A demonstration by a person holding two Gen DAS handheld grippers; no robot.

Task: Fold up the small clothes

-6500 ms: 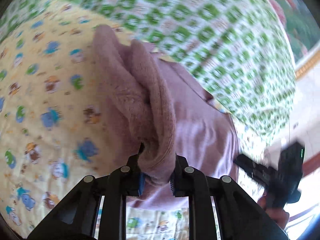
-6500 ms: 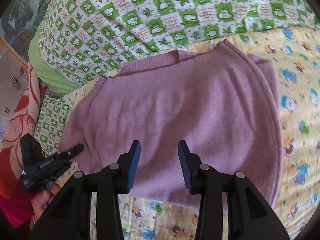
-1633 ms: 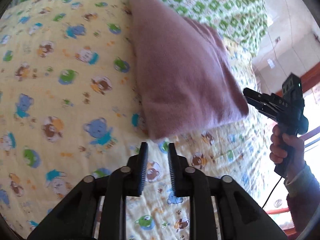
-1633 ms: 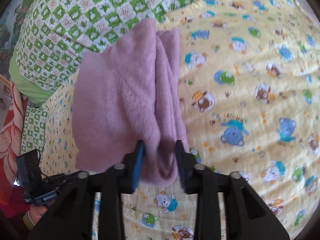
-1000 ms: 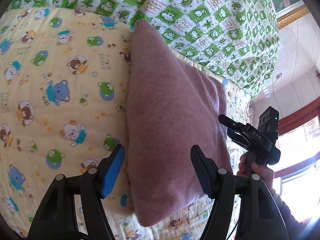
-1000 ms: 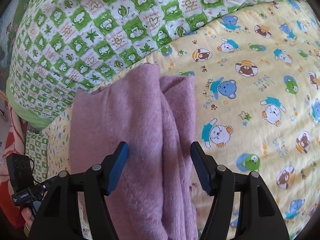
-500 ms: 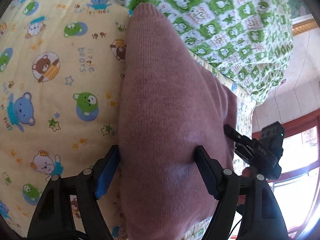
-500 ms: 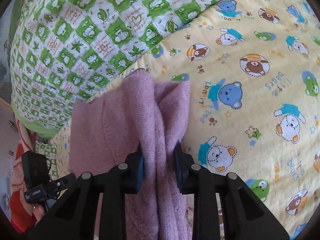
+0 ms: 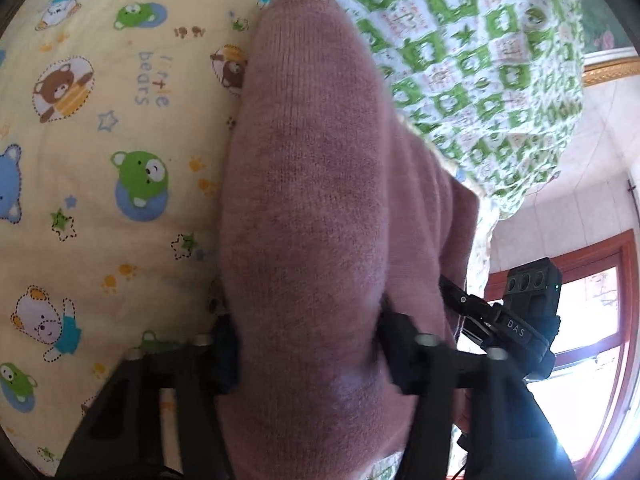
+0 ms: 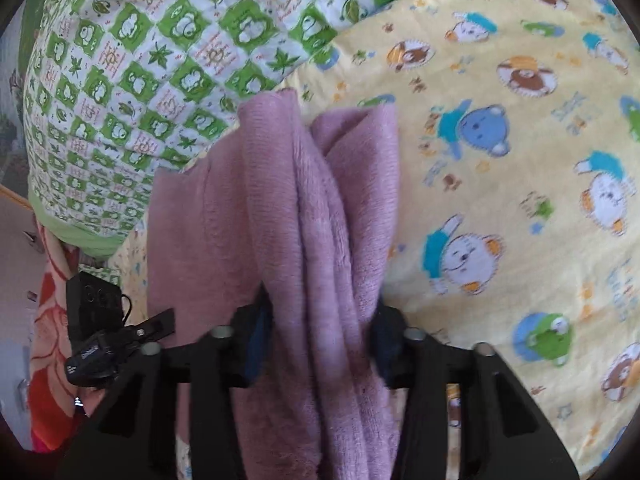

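A folded mauve knit sweater (image 9: 312, 184) lies on a yellow bear-print sheet (image 9: 100, 140). My left gripper (image 9: 308, 332) has its fingers on either side of the sweater's thick folded end and is shut on it. In the right wrist view the sweater's (image 10: 280, 216) bunched layered edges run between the fingers of my right gripper (image 10: 320, 320), which is shut on them. The right gripper also shows in the left wrist view (image 9: 508, 320), at the sweater's right side. The left gripper shows in the right wrist view (image 10: 104, 340), at the sweater's left side.
A green-and-white checked quilt (image 10: 160, 48) is heaped just behind the sweater. An orange-red patterned cloth (image 10: 52, 320) hangs at the bed's edge. A red-framed window (image 9: 592, 340) and a tiled wall stand beyond the bed.
Both grippers have moved in over the folded sweater and closed on it: the left on the thick fold, the right on the bunched edges.
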